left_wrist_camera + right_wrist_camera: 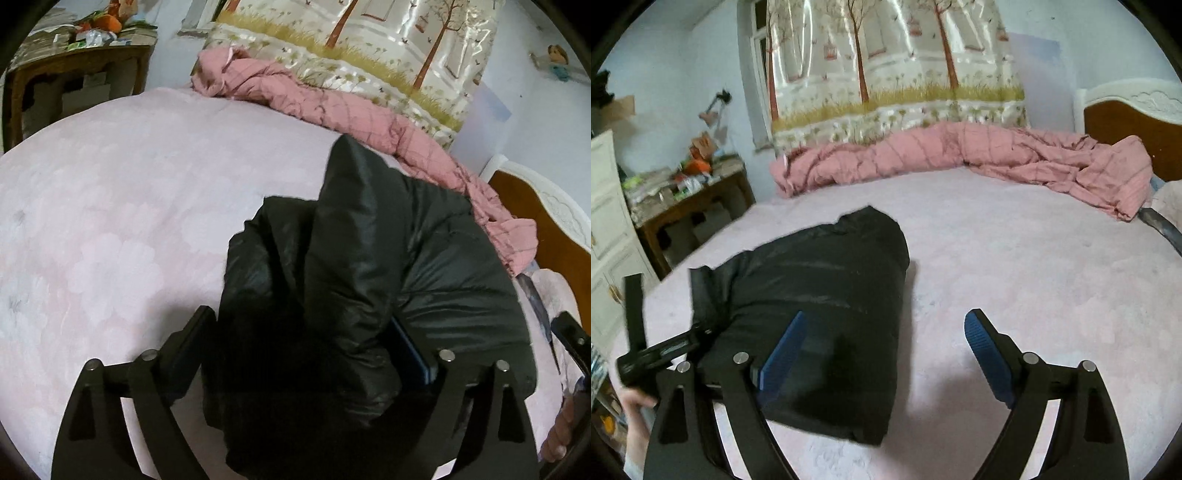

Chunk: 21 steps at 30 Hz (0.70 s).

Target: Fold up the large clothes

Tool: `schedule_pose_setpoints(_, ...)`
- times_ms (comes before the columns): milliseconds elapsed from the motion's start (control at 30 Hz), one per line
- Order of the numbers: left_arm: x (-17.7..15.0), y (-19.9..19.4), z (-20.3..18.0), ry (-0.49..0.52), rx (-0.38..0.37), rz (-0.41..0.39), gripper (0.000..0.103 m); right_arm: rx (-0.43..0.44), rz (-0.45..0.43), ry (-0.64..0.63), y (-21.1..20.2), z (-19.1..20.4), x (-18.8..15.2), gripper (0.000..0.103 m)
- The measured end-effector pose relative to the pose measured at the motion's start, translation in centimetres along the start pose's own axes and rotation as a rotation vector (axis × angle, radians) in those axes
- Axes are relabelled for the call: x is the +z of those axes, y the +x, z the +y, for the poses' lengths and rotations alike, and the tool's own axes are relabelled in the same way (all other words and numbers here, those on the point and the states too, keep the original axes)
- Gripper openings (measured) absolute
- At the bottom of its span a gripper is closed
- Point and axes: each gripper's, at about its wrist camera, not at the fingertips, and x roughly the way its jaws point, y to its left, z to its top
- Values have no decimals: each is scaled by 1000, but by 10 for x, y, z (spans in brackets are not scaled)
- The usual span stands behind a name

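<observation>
A black puffer jacket (pixel 369 277) lies folded into a thick bundle on the pink bed (pixel 129 221). In the left wrist view my left gripper (pixel 301 317) stands open low over the bundle's near end; the puffy fabric bulges up between its wide-spread fingers and no pad visibly pinches it. The right wrist view shows the jacket (pixel 820 280) as a rectangular pack. My right gripper (pixel 886 314) hovers open above its right edge, blue pads (pixel 982 350) bare, nothing held. At the jacket's left end, the left gripper (pixel 665 321) shows with a hand behind it.
A rumpled pink checked quilt (pixel 960 155) runs along the far side of the bed under a tree-print curtain (pixel 886 74). A cluttered wooden table (pixel 694 199) and white cabinet (pixel 605 240) stand left. The headboard (pixel 1126 118) is at right.
</observation>
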Motion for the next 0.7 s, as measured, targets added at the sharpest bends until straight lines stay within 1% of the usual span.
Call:
schedule_pose_setpoints(67,-2,8,-1,15,45,34,94,34,80,8,23,4,-2,89)
schedule_pose_setpoints(133,-3,14,-2,14,60,46,95,50,150,11,44,8,-6,89)
schedule_pose_setpoints(233,-8,22,2,-3,49,68,96,30,178,3,61,9,-13,89)
schedule_pose_setpoints(300,-9,26,4,-13,36,80,97,18,203,5,70,7,-18,92)
schedule_pose_setpoints(367,-10,28,5,-12,31,92,98,2,234,16,84,0,-24,99)
schedule_pose_setpoints(400,-10,28,4,-7,33,95,99,0,247,22,92,-3,-28,99)
schedule_pose_setpoints(533,-11,29,2,5,44,97,99,26,283,63,114,-14,-45,99)
schedule_pose_setpoints(567,-11,29,2,-3,28,96,99,40,290,82,116,-17,-46,99)
schedule_pose_setpoints(600,-12,29,3,-18,-7,101,99,51,288,92,117,-18,-46,99)
schedule_pose_setpoints(633,-11,29,6,-35,-52,116,99,72,280,99,116,-19,-45,95)
schedule_pose_setpoints(667,-11,30,10,-60,-118,140,99,110,275,107,115,-21,-44,85)
schedule_pose_setpoints(700,-10,30,13,-81,-167,159,99,155,278,122,114,-23,-43,80)
